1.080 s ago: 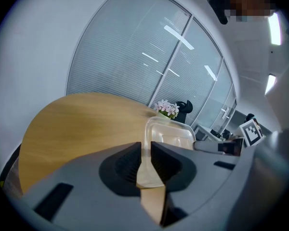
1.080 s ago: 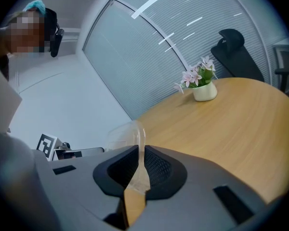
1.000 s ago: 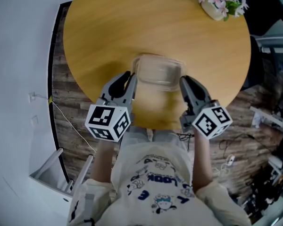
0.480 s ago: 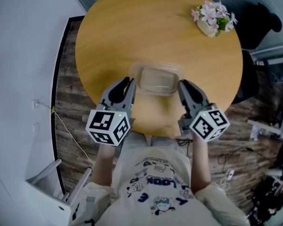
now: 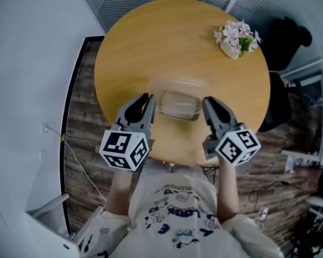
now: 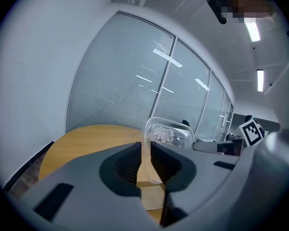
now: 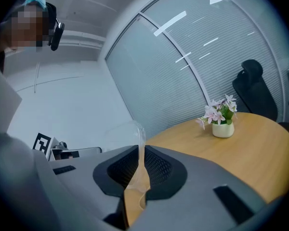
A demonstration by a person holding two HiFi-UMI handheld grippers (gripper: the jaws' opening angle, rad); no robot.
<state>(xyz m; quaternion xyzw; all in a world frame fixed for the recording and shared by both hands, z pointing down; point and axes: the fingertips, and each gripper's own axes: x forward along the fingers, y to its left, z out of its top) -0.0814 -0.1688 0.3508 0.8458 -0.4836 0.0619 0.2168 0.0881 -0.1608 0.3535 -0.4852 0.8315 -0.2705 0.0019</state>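
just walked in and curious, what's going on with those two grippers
A person holds a two-jaw gripper in each hand. The left gripper and the right gripper are each shut on opposite rims of a clear rectangular plastic container, holding it above the round wooden table. A white pot of pink flowers stands at the table's far side.

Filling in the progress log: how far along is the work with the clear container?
Done: both grips are made; the left gripper and right gripper are each shut on an opposite rim of the clear container. In hand: the container is held up off the round table, apparently empty. Left: it rests nowhere yet, and neither gripper has let go.
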